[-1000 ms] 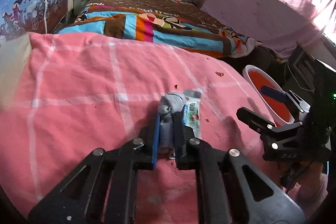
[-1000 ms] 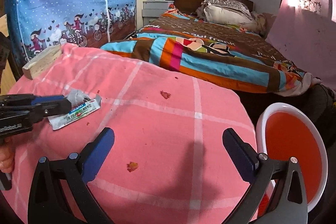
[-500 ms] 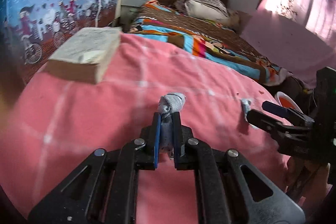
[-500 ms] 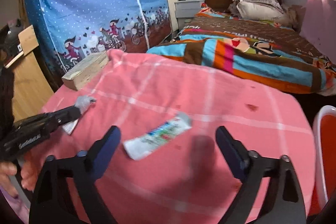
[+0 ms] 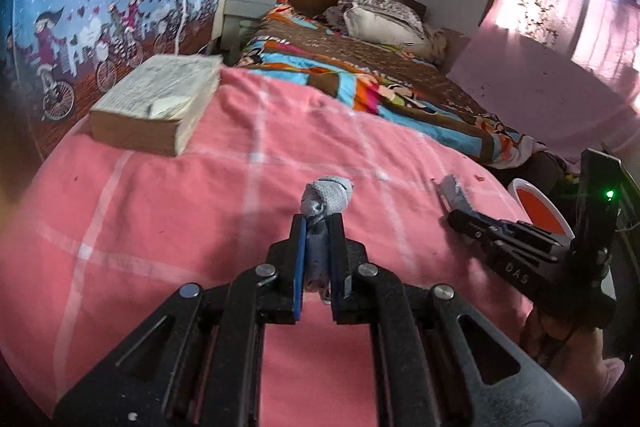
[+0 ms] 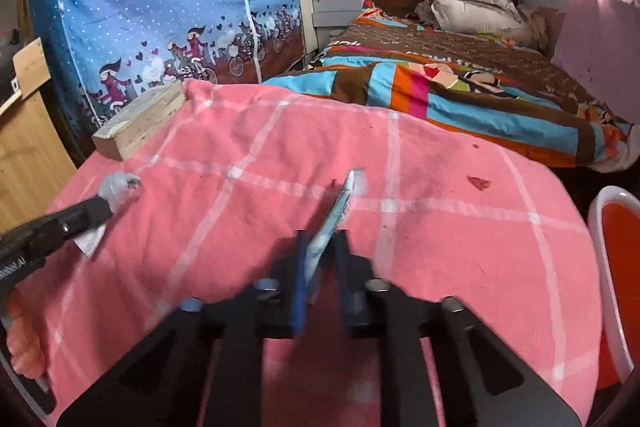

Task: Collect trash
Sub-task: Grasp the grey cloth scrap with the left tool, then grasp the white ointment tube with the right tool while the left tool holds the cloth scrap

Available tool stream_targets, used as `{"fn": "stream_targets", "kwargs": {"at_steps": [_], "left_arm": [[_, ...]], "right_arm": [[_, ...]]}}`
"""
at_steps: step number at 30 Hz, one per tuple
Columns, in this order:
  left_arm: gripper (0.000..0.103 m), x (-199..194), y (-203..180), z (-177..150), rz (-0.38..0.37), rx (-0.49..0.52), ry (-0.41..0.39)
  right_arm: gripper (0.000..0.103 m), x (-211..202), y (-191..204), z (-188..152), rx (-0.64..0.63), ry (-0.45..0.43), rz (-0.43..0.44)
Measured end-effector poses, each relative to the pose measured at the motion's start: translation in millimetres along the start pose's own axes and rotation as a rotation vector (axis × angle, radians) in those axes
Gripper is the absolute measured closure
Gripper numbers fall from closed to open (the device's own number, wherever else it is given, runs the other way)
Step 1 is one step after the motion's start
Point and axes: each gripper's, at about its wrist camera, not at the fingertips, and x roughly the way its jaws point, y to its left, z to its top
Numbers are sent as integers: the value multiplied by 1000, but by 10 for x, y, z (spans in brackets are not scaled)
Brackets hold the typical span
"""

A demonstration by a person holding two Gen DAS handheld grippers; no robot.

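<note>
Since the earlier frame the right gripper had just snapped closed on the wrapper, lifting it edge-up, while the left gripper pinched the tissue wad; both were best carried firmly, low, to the bin at far right.

In the right wrist view the right gripper is smeared by motion blur, so where its pads meet the wrapper is unclear, and the wrapper's print cannot be read. The red bucket is cut off by the right edge. In the left wrist view the grey wad's lower part is hidden between the left gripper's fingers.
</note>
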Motion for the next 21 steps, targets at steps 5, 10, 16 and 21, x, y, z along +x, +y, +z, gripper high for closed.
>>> {"fn": "stream_targets", "kwargs": {"at_steps": [5, 10, 16, 21], "left_arm": [[87, -49, -187, 26, -27, 17, -38], [87, -124, -455, 74, -56, 66, -110], [86, -52, -749, 113, -65, 107, -105], [86, 50, -651, 32, -23, 59, -44]], "right_arm": [[98, -148, -101, -48, 19, -62, 45], [99, -578, -208, -75, 0, -236, 45], [98, -806, -465, -66, 18, -257, 78], [95, -628, -426, -52, 7, -174, 109]]}}
